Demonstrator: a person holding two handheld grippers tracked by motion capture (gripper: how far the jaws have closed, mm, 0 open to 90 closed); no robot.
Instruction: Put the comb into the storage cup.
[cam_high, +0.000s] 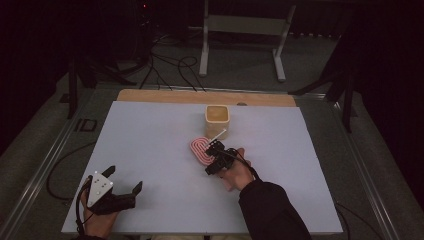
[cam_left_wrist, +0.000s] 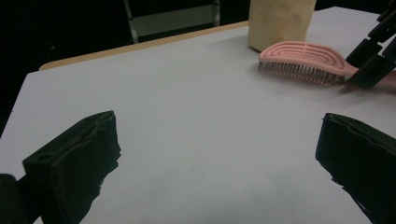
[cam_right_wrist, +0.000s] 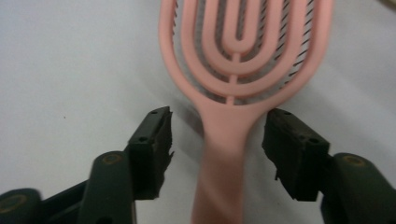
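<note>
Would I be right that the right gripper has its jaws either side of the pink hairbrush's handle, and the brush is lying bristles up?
Not quite: the pink hairbrush lies bristles down on the table, as the left gripper view shows. The right gripper does have its jaws either side of the handle.

Hairbrush (cam_right_wrist: 233, 70) handle blurred, cut off at edge.
</note>
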